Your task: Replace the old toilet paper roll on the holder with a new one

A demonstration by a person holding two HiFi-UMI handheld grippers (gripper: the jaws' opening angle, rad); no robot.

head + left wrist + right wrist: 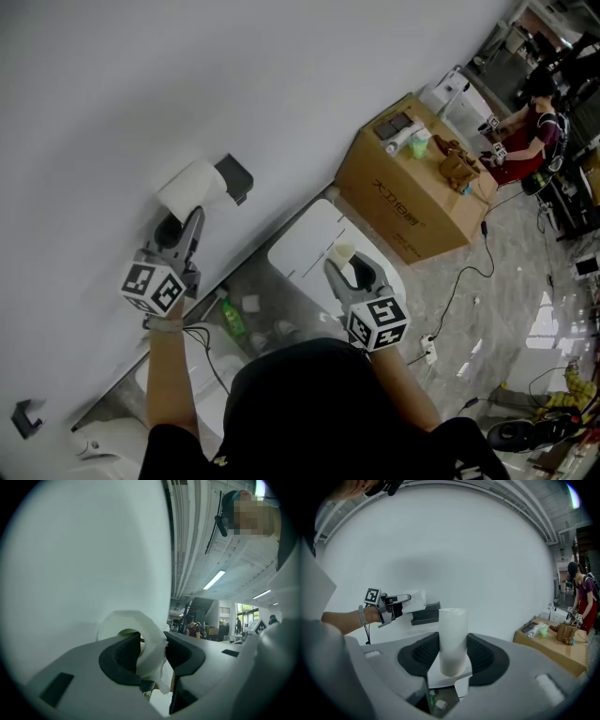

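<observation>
Two rolls are in play, so the swap looks about half done. Nearest, the right gripper (452,656) has its fingers (485,657) clamped on a slim roll (453,632), which stands upright between them above the one toilet (314,239). A single green bottle (232,321) stands on the floor beside the toilet.

Further out, at the wall (141,94), the left gripper (152,657) points level at the mounted roll (151,637). One of its fingers (185,654) lies against the outside of the paper and the other sits in front of the core hole, so the roll's wall is pinched between them. This roll sits just beside the dark block of the one holder (234,178). Whether it is fully threaded on the arm is hidden.

Judging by girth, the slim roll is probably the old one and the fuller roll the new. If so, what remains is to seat and let go of the new roll and put the old one aside. That reading is not certain.

Farthest off are one cardboard box (403,211) with small items on top, and one person (534,131) working beyond it.
</observation>
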